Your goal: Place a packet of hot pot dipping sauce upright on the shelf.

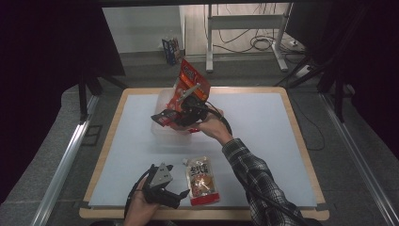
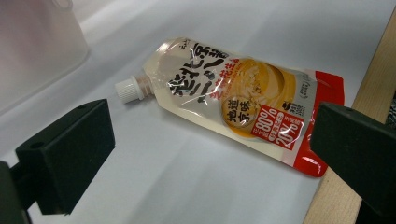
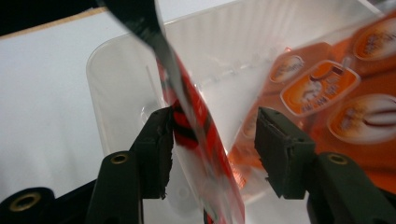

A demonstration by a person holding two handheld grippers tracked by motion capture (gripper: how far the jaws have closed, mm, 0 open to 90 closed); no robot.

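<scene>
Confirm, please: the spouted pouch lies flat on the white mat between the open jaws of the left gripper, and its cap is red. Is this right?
Not quite: the cap of the spouted pouch is white, as the left gripper view shows. The rest holds: it lies flat on the white mat, between the left gripper's open jaws.

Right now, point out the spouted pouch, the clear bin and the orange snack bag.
spouted pouch (image 2: 243,105), left gripper view, printed front.
clear bin (image 3: 116,79), right gripper view, back wall.
orange snack bag (image 1: 190,75), high view, upper panel.
</scene>
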